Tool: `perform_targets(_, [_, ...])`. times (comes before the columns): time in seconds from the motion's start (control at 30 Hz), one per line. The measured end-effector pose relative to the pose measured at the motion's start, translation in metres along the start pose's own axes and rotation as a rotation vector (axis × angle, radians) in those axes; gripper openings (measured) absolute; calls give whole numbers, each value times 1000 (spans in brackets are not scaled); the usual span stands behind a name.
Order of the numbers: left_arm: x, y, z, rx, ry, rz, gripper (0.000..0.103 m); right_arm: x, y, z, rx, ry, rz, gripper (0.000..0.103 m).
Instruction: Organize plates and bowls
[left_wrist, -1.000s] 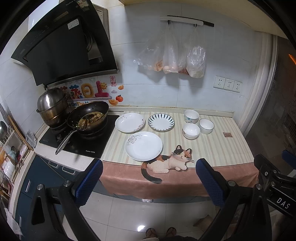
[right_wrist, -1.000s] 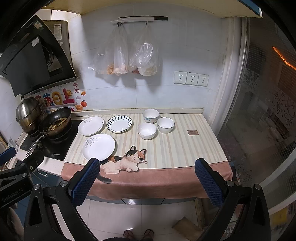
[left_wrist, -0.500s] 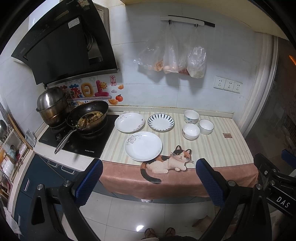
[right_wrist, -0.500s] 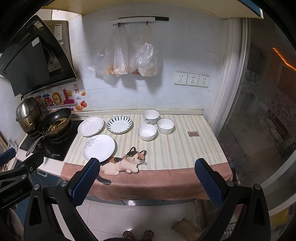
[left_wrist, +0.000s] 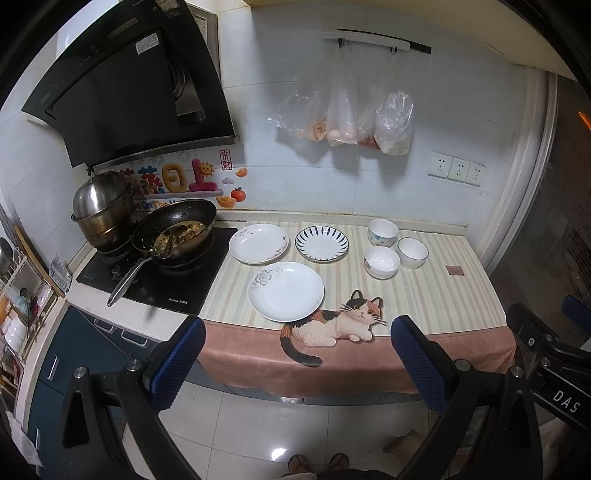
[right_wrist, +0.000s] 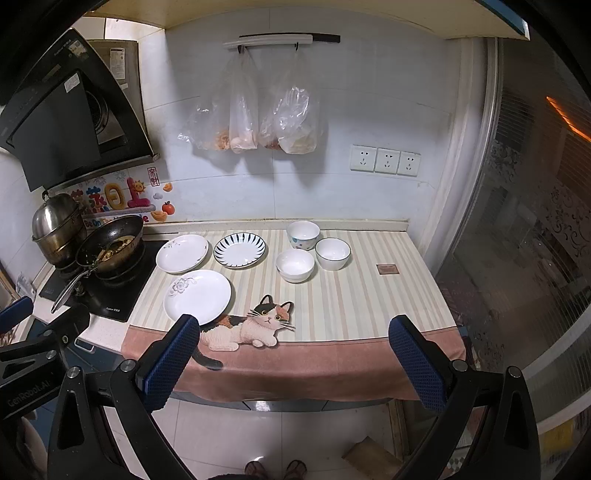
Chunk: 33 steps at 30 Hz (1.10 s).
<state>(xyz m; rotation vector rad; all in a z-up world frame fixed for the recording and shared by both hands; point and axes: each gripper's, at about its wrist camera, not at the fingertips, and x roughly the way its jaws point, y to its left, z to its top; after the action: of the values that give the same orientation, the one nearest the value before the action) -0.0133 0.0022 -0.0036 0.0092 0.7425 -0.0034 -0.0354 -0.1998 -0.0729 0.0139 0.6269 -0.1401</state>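
The left gripper (left_wrist: 297, 360) hangs in the air in front of the tabletop (left_wrist: 436, 295) with its blue-padded fingers (left_wrist: 177, 363) spread wide apart and nothing between them; the right gripper (right_wrist: 295, 360) is held the same way, fingers (right_wrist: 415, 365) wide apart and empty, well short of the dishes. Just beyond the left gripper, a cat picture (left_wrist: 334, 323) sits at the near edge of the striped cloth (left_wrist: 424, 314) that drapes over the tabletop's front. The nearest dish ahead of the left gripper is a large white plate with a flower mark (left_wrist: 285, 290), its rim touching the cat picture. Farther ahead and slightly left lies a second white plate (left_wrist: 258, 243), and just beside it, to the right, a plate with a dark-striped rim (left_wrist: 322, 243). Ahead of the right gripper stand three bowls close together: a plain white bowl (right_wrist: 294, 265) nearest, a dark-rimmed bowl (right_wrist: 332, 253) just right of it, and a dotted bowl (right_wrist: 303, 235) behind, near the wall. A small brown tile (right_wrist: 387, 268) lies farther right. Far left of both grippers, a black stove (left_wrist: 155, 280) carries a pan of food (left_wrist: 175, 230) and a steel pot (left_wrist: 103, 210). Plastic bags (right_wrist: 255, 118) hang on the wall above.
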Motion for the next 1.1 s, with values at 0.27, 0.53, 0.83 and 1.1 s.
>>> perform_targets(0.27, [0, 2, -1, -3, -1, -1, 103, 0, 2, -2, 0, 0, 2, 103])
perform_targets(0.53, [1, 4, -1, -4, -1, 0, 103, 0, 4, -2, 0, 2, 6, 103])
perform_targets(0.83, [1, 6, 0, -5, -2, 0, 103, 2, 11, 0, 0, 2, 11, 103])
perform_targets(1.1, [-2, 13, 3, -7, -5, 4, 103, -2, 12, 0, 2, 2, 13, 103])
